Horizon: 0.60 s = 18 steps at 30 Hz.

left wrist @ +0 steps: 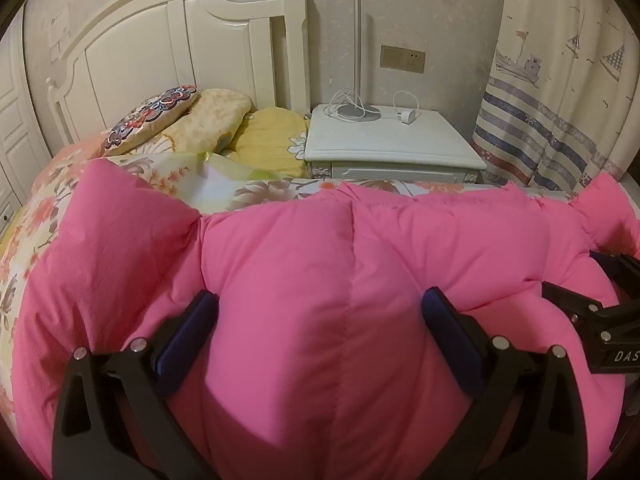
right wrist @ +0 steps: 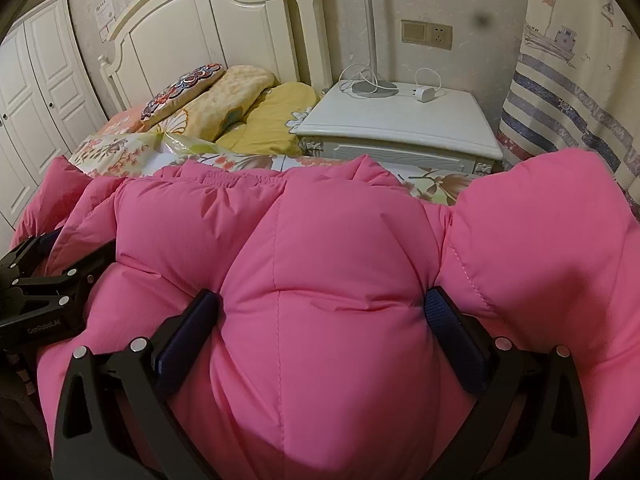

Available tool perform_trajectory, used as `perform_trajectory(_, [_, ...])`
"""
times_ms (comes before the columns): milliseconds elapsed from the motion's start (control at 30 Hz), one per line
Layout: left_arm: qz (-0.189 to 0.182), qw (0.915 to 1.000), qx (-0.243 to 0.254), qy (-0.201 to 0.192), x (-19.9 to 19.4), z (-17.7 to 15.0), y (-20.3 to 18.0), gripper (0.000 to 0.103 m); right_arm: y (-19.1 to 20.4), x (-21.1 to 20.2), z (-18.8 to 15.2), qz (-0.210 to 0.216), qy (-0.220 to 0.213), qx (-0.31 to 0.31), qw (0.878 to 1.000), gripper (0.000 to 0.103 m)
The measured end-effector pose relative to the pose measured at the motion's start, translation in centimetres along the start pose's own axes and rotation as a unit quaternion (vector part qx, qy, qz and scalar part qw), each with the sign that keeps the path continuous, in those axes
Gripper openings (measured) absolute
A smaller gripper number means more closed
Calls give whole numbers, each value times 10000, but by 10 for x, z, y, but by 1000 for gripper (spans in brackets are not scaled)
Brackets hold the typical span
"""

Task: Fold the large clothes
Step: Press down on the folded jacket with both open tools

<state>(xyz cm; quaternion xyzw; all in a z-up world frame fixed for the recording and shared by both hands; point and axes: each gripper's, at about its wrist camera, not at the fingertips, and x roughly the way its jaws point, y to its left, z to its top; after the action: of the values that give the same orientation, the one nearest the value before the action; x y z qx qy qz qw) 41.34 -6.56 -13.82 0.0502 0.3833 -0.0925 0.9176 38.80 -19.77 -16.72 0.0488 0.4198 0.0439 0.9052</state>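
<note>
Your left gripper and right gripper each pinch a thick puff of the pink jacket between their blue pads — jaws wide apart, fabric bulging through. The jacket lies bunched across the floral bed, close under both cameras. Beyond it stand the pillows, the headboard and a white nightstand — lamp and charger on top.

A puffy pink quilted down jacket is lying bunched across the near bed, its stitched panels bulging upward.
</note>
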Motion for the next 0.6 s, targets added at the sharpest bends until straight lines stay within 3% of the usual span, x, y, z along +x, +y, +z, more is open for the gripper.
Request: perform_trajectory(600, [110, 9999, 67, 58, 4, 0, -2, 101, -4, -2, 1, 104, 6, 27, 9999, 99])
